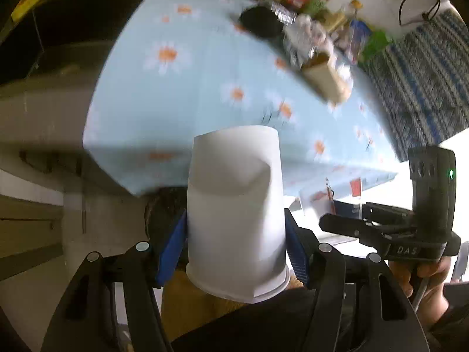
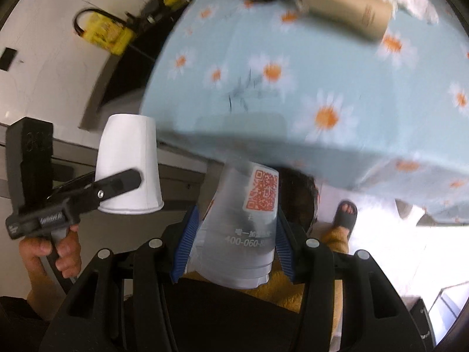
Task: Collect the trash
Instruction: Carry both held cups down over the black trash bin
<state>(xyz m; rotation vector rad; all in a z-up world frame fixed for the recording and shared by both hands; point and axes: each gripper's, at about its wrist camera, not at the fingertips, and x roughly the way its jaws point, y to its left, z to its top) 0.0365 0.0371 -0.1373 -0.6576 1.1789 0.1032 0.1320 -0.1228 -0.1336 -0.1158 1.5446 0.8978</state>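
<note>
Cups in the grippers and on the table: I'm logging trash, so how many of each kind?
White paper cup, in left gripper: 1
Clear plastic cup with red QR code, in right gripper: 1
Tan cup lying on the table: 1
Total: 3

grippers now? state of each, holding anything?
Left gripper: shut on the white paper cup, held upside down.
Right gripper: shut on the clear plastic cup with a red QR code.

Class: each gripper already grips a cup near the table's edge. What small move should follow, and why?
Probably carry both toward a bin, unseen here. The left gripper clamps the white paper cup, the right gripper the clear plastic cup, both past the tablecloth edge.
</note>
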